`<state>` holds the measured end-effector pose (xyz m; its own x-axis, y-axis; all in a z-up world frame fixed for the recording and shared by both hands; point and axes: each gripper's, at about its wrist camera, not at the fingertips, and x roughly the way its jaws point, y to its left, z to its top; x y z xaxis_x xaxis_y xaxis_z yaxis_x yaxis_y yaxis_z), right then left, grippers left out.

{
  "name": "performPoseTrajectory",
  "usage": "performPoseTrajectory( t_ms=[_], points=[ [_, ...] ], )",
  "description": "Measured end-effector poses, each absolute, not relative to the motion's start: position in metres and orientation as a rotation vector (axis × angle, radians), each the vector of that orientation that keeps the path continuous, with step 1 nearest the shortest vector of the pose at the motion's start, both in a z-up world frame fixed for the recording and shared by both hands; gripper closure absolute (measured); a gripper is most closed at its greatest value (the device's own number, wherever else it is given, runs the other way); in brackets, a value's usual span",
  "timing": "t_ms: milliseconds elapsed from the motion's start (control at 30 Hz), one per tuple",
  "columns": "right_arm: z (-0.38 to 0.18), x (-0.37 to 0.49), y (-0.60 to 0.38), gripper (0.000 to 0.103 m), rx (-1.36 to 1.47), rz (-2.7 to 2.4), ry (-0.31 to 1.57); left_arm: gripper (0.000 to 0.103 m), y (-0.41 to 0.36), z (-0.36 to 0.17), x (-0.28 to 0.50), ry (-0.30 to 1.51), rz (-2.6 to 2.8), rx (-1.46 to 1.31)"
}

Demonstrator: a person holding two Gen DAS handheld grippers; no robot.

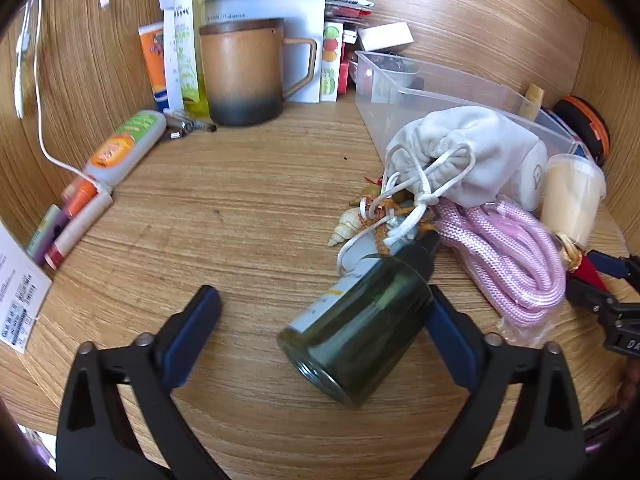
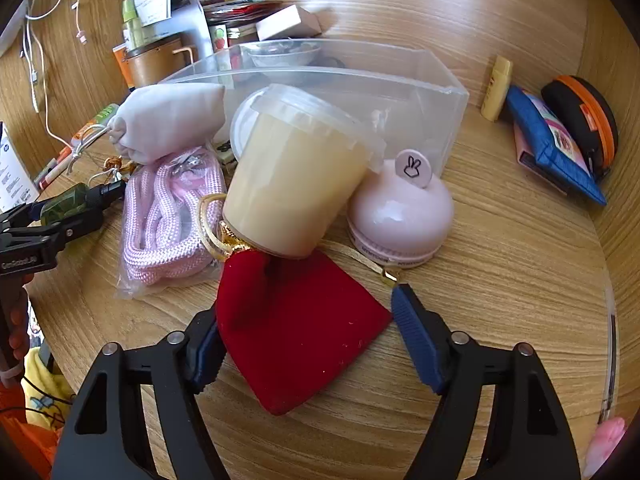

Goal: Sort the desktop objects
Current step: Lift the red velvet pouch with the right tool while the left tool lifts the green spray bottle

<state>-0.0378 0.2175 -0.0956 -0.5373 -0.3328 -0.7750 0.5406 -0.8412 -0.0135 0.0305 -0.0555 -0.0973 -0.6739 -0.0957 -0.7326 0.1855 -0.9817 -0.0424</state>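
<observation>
Wooden desk: green bottle lies between spread left tongs.

Both views are bright and evenly lit, with soft daylight that seems to fall from ahead of each hand-held gripper. Shadows under the things are short and faint. A pale sheen lies on the wooden table. Strong fisheye bending curves the wood grain, and the corners go black. Focus is fairly sharp throughout.
</observation>
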Motion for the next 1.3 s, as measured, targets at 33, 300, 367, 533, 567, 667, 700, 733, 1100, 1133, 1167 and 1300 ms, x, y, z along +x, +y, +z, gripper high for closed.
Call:
performPoseTrajectory(
  t_ms=[33, 300, 367, 533, 567, 667, 700, 733, 1100, 1133, 1167, 1300],
  points=[
    [-0.095, -0.038, 0.218, 0.036, 1.112, -2.363, 0.342, 0.018, -0.054, -0.097, 0.03, 0.149, -2.736, 1.18],
    [-0.091, -0.036, 0.219, 0.07, 1.075, -2.337, 0.344, 0.04, -0.049, -0.096, 0.031, 0.104, -2.748, 1.143],
    [-0.091, -0.034, 0.216, 0.077, 1.066, -2.321, 0.346, 0.04, -0.049, -0.097, 0.031, 0.107, -2.752, 1.134],
    [-0.087, -0.03, 0.217, 0.085, 1.051, -2.31, 0.331, 0.04, -0.052, -0.095, 0.033, 0.128, -2.755, 1.131],
    [-0.086, -0.03, 0.218, 0.086, 1.049, -2.307, 0.324, 0.04, -0.053, -0.095, 0.034, 0.135, -2.756, 1.128],
    [-0.081, -0.025, 0.221, 0.088, 1.031, -2.305, 0.317, 0.04, -0.054, -0.092, 0.037, 0.141, -2.752, 1.104],
    [-0.079, -0.022, 0.222, 0.089, 1.023, -2.306, 0.318, 0.04, -0.055, -0.089, 0.038, 0.145, -2.757, 1.095],
    [-0.077, -0.019, 0.222, 0.089, 1.013, -2.306, 0.316, 0.04, -0.055, -0.087, 0.039, 0.143, -2.758, 1.086],
    [-0.044, 0.003, 0.226, 0.091, 0.864, -2.298, 0.289, 0.04, -0.044, -0.064, 0.049, 0.129, -2.805, 1.015],
    [-0.041, 0.004, 0.226, 0.091, 0.847, -2.304, 0.289, 0.04, -0.042, -0.062, 0.05, 0.125, -2.81, 1.007],
    [-0.037, 0.005, 0.226, 0.091, 0.828, -2.31, 0.287, 0.04, -0.041, -0.059, 0.05, 0.122, -2.816, 1.0],
    [-0.028, 0.006, 0.227, 0.091, 0.795, -2.3, 0.273, 0.04, -0.034, -0.048, 0.051, 0.115, -2.843, 0.976]
  ],
)
